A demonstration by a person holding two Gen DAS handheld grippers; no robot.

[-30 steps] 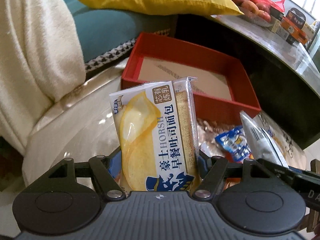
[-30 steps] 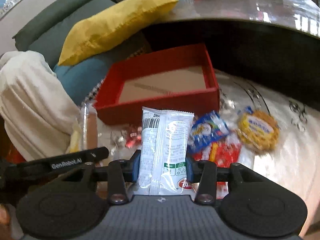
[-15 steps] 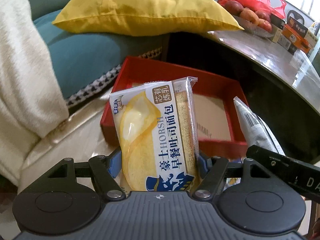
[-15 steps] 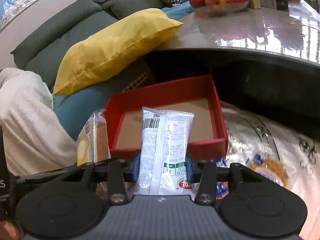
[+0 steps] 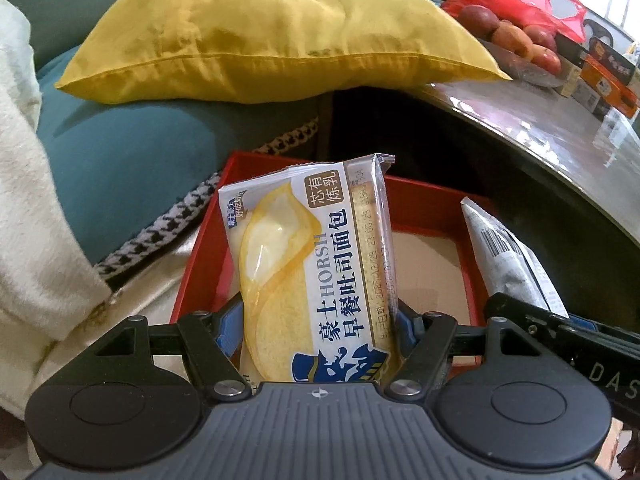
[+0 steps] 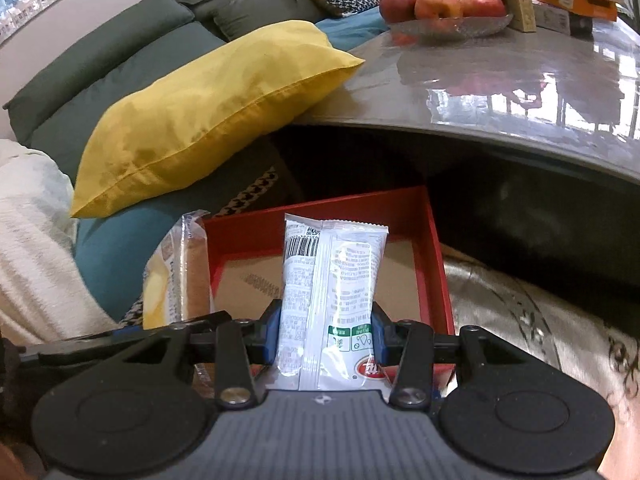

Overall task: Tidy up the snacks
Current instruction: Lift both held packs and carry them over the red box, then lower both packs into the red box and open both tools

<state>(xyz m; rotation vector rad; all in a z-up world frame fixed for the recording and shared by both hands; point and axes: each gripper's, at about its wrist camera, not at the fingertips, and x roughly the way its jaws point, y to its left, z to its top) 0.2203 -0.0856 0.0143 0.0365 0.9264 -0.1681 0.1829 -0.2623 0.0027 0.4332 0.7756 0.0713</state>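
Two snack packs held above a red box (image 5: 432,204), one in each gripper.
The left gripper (image 5: 318,320) is clamped on a bread pack (image 5: 316,264); the right gripper (image 6: 325,330) is clamped on a white snack pack (image 6: 332,280). Both packs stand upright side by side over the box's cardboard floor, beside a yellow cushion (image 6: 208,108) and a grey table (image 6: 500,92).

The wrapped toast-bread packet (image 5: 316,280) hides much of the open red cardboard box's (image 5: 428,196) floor; its print is too small to read.
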